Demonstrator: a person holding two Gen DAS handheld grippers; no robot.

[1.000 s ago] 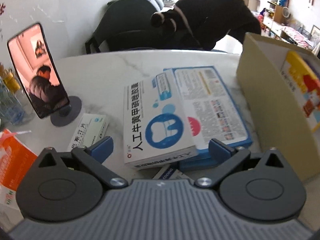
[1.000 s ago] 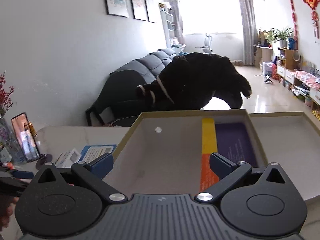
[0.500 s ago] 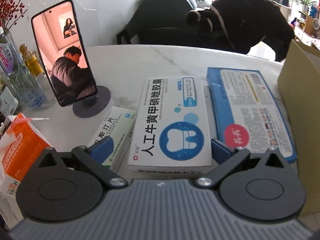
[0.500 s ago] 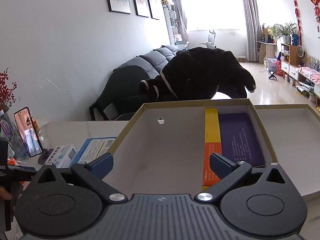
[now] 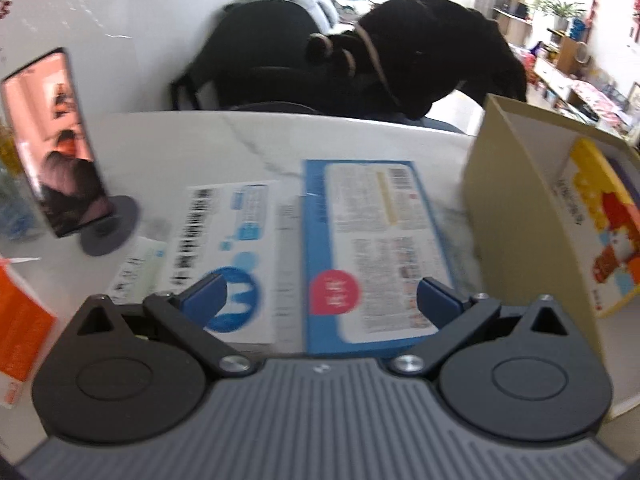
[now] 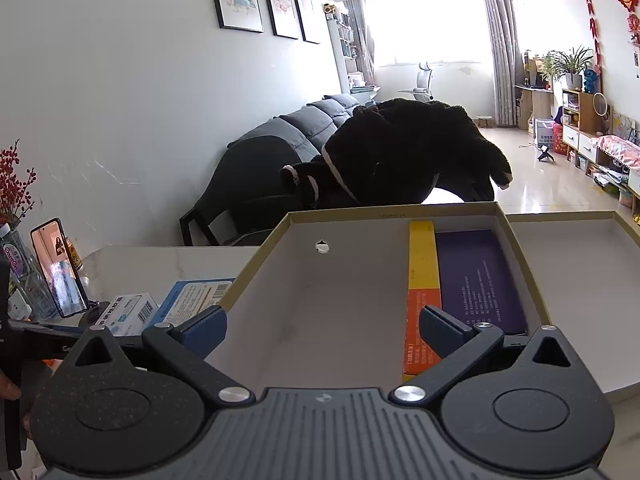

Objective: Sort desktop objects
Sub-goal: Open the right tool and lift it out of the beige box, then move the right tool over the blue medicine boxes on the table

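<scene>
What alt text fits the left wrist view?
The open left claw hovers over a flat blue medicine box on a white marble table. A white box with a blue circle lies left; an open cardboard box stands right.

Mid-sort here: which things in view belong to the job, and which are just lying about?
Job:
blue box
white box with blue logo
small green-white box
orange packet
cardboard tray, already holding a yellow-orange box and a purple box
left tongs, open

Lying about:
phone on stand
glass bottle
</scene>
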